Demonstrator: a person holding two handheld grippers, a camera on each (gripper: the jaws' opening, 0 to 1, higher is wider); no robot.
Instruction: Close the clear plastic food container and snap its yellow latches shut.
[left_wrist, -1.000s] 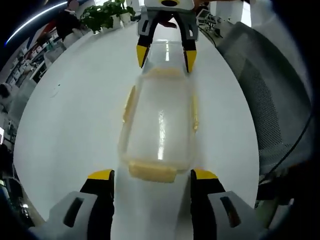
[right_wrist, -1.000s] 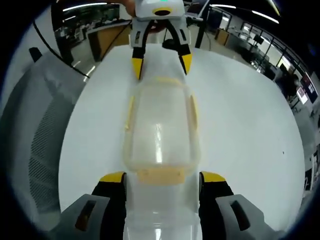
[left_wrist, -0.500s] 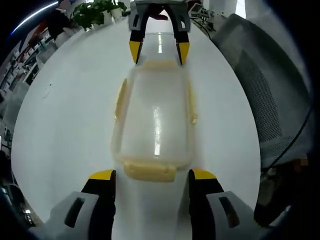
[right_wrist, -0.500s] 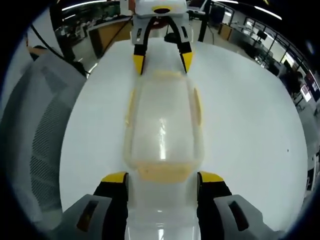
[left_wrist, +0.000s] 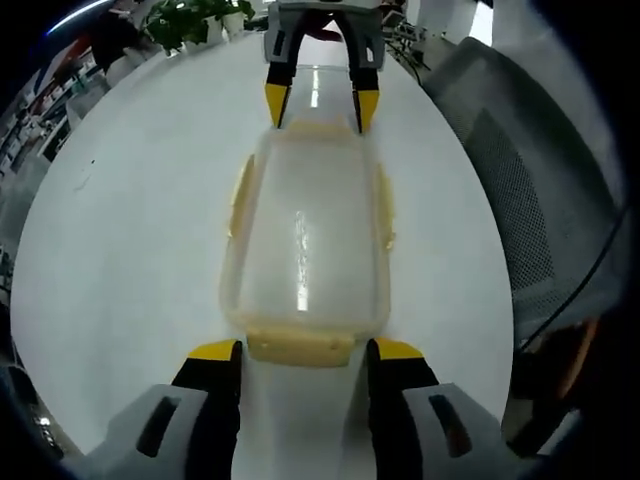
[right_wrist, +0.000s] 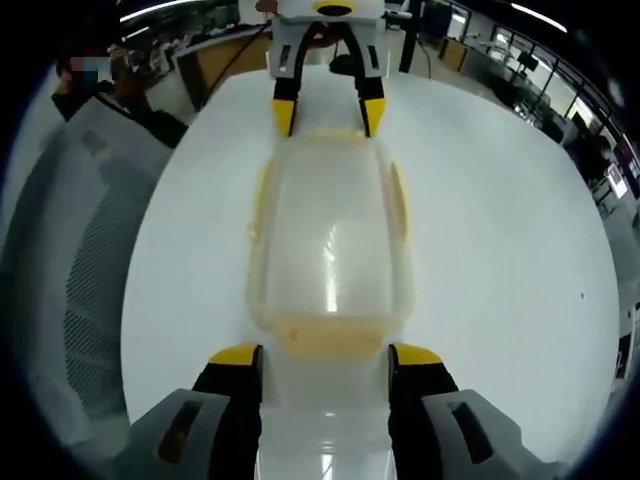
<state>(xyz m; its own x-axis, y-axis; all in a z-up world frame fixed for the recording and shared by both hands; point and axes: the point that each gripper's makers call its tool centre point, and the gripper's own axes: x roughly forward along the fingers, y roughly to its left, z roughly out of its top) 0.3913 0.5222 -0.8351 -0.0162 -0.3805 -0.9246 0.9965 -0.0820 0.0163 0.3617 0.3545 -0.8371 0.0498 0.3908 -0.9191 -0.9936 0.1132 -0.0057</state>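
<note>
Currently the clear container (left_wrist: 305, 245) lies lengthwise on the white table (left_wrist: 120, 230), lid on, between both tools. Left gripper (left_wrist: 300, 350) is spread open at one yellow end latch (left_wrist: 300, 347); right gripper (right_wrist: 325, 358) likewise gapes at the opposite end (nothing clamped). Grey mesh chair (left_wrist: 530, 200) beside the table.

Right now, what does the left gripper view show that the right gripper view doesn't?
The left gripper view has potted plants at its top left and a grey mesh chair on its right. The right gripper view has what looks like the same chair on its left, and ceiling light strips overhead. Both share the white table, the clear container with its yellow latches, and the left gripper and right gripper, fingers apart, facing each other at its ends.
</note>
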